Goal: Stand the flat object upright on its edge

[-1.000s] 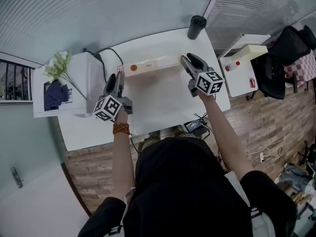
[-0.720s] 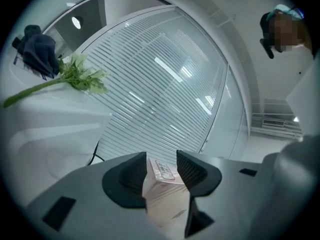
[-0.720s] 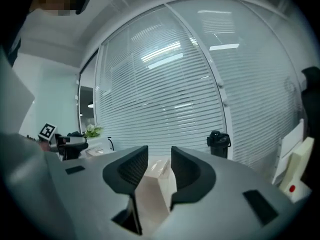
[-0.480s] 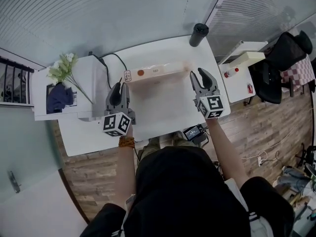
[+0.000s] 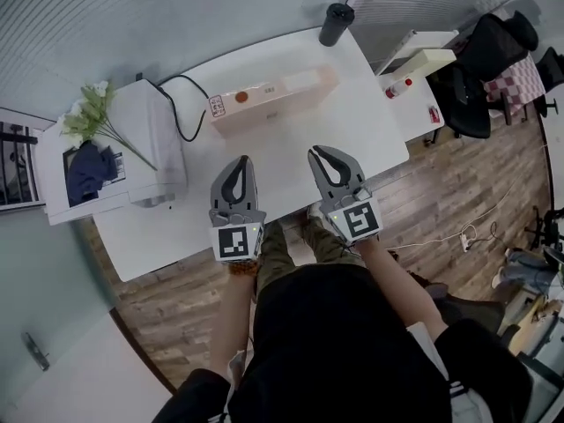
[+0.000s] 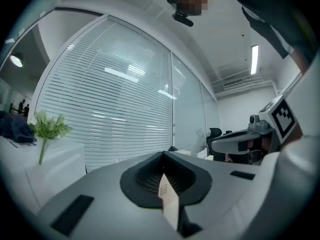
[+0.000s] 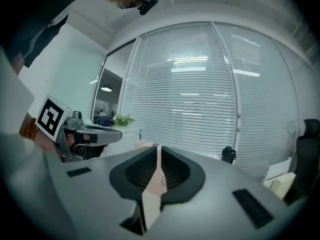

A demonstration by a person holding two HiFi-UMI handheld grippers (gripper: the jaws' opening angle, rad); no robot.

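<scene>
A long, flat cardboard box point(image 5: 273, 100) with labels stands on its long edge at the far middle of the white table point(image 5: 291, 161), and nothing touches it. My left gripper point(image 5: 240, 161) and right gripper point(image 5: 319, 152) hover side by side near the table's front edge, well short of the box. Both have just been closing and are now shut, with nothing between their jaws. In the left gripper view the left gripper point(image 6: 164, 154) points level at the window blinds. In the right gripper view the right gripper point(image 7: 159, 149) points level toward the box point(image 7: 145, 145), whose top shows just above the jaws.
A white machine point(image 5: 145, 139) with a cable sits at the table's left end, with flowers point(image 5: 88, 113) beside it. A black cup point(image 5: 336, 23) stands at the far right corner. A small side table point(image 5: 414, 86) with a bottle point(image 5: 398, 87) and a black chair point(image 5: 480, 69) are to the right.
Both grippers have drawn back from the two ends of the box toward the front edge of the table, and their jaws have closed. The box stays standing where it was.
</scene>
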